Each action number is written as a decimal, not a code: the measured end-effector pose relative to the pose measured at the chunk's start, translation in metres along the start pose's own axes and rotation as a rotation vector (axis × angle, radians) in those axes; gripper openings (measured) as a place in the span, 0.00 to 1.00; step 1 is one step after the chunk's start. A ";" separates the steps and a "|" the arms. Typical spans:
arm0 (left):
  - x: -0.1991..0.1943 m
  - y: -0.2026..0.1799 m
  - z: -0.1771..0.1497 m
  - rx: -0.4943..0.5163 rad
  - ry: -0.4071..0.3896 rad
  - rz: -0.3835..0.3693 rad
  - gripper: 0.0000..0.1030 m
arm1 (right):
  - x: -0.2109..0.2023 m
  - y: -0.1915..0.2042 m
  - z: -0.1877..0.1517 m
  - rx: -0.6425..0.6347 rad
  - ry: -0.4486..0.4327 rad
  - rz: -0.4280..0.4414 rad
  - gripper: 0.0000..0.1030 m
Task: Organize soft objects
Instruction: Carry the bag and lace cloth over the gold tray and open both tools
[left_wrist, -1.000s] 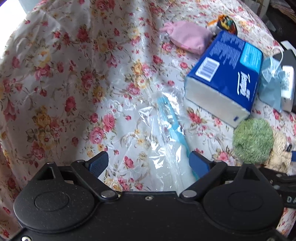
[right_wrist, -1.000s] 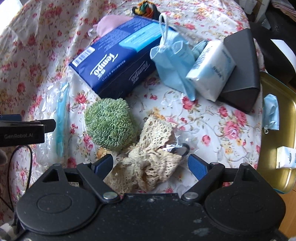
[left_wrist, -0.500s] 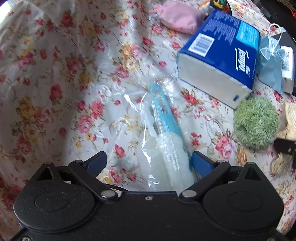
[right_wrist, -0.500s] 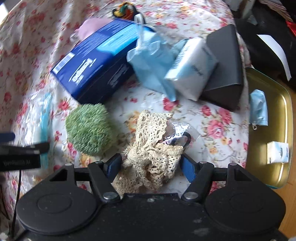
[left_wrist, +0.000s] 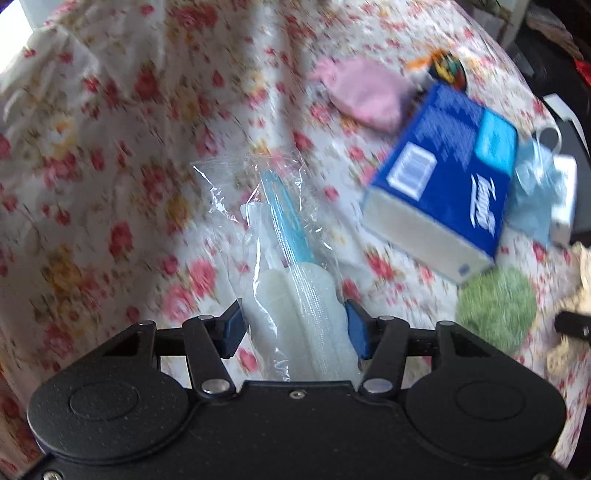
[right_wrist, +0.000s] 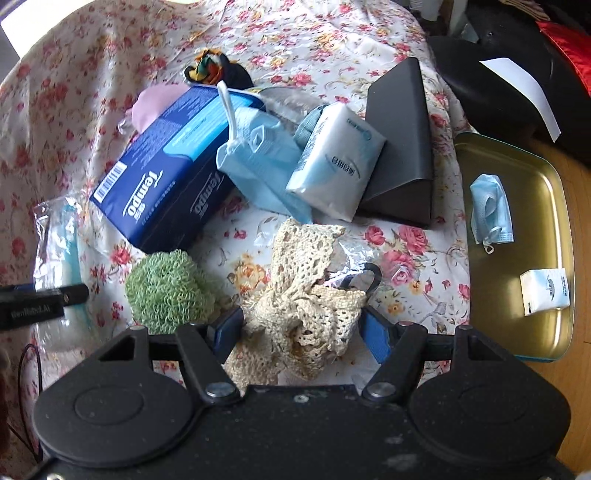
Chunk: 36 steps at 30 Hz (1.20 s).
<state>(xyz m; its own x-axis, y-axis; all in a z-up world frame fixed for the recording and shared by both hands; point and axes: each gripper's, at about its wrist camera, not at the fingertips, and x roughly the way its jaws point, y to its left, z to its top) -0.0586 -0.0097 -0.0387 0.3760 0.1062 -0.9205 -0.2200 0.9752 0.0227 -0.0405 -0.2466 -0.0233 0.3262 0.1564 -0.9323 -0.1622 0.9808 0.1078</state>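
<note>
Claws are both working over the flowered bench (right_wrist: 369, 29): the left claw (left_wrist: 293, 332) is closing on a clear plastic packet (left_wrist: 291, 295) (blue strip inside), its pads pressing both sides, while the right claw (right_wrist: 301, 328) is clenching a cream lace bundle (right_wrist: 306, 295), lying just beside a green ball (right_wrist: 166, 291) and below the blue tissue pack (right_wrist: 162, 181).

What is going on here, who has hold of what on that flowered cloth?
A person is sorting soft things with two handheld grippers. The left gripper is closing its jaws on a clear plastic packet with a blue-handled item inside. The right gripper is shut on a cream lace bundle. A green scrubber ball, a blue tissue pack and a pink pouch lie loose on the cloth. A gold tray beside the table holds a face mask and a small white packet.
</note>
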 end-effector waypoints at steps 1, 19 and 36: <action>-0.001 0.002 0.004 -0.005 -0.010 0.004 0.52 | -0.001 -0.001 0.000 0.004 -0.004 0.002 0.66; -0.039 -0.008 0.056 -0.038 -0.149 -0.031 0.52 | -0.032 -0.020 0.004 0.108 -0.132 0.073 0.66; -0.070 -0.073 0.090 0.070 -0.230 -0.128 0.52 | -0.052 -0.045 0.007 0.203 -0.218 0.079 0.66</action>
<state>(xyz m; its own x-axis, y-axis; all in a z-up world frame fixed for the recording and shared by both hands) 0.0117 -0.0715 0.0593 0.5933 0.0152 -0.8049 -0.0979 0.9938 -0.0534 -0.0439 -0.2981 0.0226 0.5156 0.2329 -0.8246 -0.0125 0.9643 0.2645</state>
